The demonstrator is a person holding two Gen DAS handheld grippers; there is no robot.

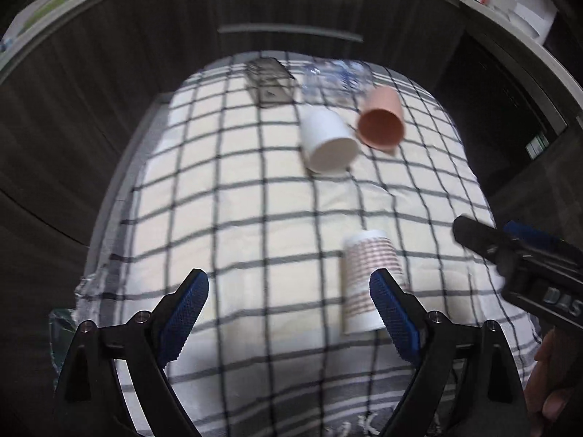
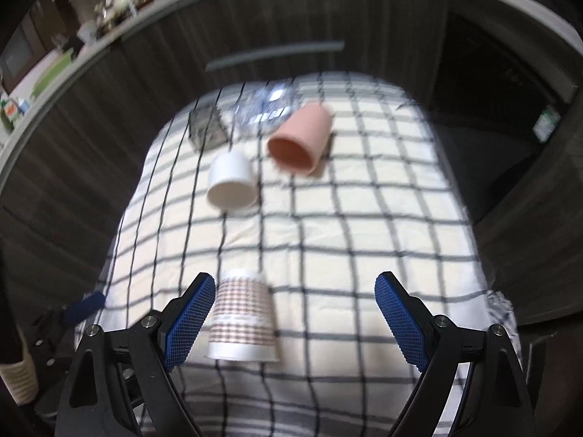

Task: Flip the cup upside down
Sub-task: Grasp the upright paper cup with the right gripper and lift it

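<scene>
left claw (image 1: 289, 307): spread wide, holds nothing, right fingertip in front of the patterned paper cup | patterned paper cup (image 2: 242, 318): upside down on the checked cloth (image 2: 364, 218), axis vertical, wide rim down, nearer than the white cup (image 2: 231, 185) and pink cup (image 2: 300, 142), both lying with mouths toward the camera | right claw (image 2: 295, 309): spread wide, empty, cup just beside its left finger (image 2: 189, 322), contact unclear
</scene>
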